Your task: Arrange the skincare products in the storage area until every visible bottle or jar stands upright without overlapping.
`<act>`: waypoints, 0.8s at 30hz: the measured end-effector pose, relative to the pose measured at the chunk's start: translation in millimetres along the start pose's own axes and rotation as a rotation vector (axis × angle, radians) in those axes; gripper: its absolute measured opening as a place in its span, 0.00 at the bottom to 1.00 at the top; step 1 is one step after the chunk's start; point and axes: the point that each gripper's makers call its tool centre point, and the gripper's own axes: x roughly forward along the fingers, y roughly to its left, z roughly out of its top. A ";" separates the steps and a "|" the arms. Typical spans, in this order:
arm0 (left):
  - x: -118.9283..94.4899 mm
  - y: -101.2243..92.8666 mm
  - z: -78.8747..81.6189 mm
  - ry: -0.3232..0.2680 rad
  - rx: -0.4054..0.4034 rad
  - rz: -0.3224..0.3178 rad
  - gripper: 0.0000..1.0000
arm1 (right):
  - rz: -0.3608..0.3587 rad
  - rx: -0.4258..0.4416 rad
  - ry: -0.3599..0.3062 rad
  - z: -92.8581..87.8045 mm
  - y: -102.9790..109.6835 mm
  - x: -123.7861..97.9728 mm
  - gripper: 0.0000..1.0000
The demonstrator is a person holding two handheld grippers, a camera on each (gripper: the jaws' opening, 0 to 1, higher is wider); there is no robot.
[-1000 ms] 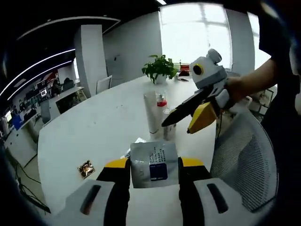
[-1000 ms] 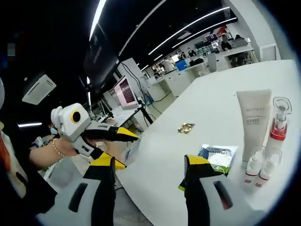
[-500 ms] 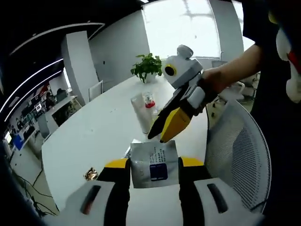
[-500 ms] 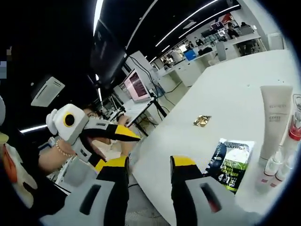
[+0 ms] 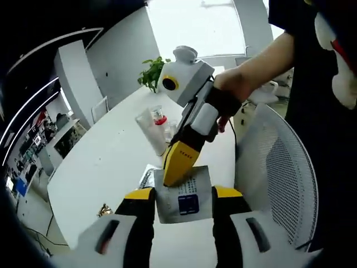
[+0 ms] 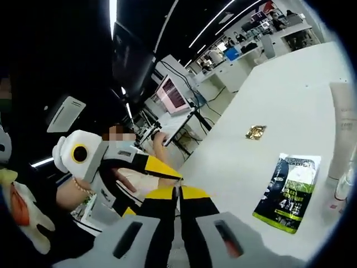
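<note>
My left gripper (image 5: 183, 193) is shut on a grey sachet (image 5: 184, 205) with a blue square, held upright off the table's near edge. My right gripper (image 5: 173, 175) reaches in from the upper right, and its yellow tips pinch the sachet's top edge. Seen in the right gripper view, my right gripper (image 6: 178, 192) has its jaws pressed together, with the left gripper (image 6: 152, 192) just to the left. A white tube (image 5: 149, 128), a red-capped bottle (image 5: 160, 118) and small bottles (image 5: 170, 130) stand on the white table (image 5: 106, 162). A green sachet (image 6: 287, 192) lies flat.
A gold wrapper (image 6: 256, 132) lies on the table. A potted plant (image 5: 150, 79) stands at the far end. A white mesh chair (image 5: 279, 178) is at the right, beside the person's arm (image 5: 256, 72). Desks and monitors fill the room behind.
My right gripper came down from above the bottles to the sachet's top edge, and its jaws went from open to shut. The left gripper kept hold of the sachet.
</note>
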 end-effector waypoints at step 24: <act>-36.0 26.6 -7.0 -0.517 -0.854 0.146 0.36 | 0.056 0.203 -0.261 36.6 12.8 -1.4 0.01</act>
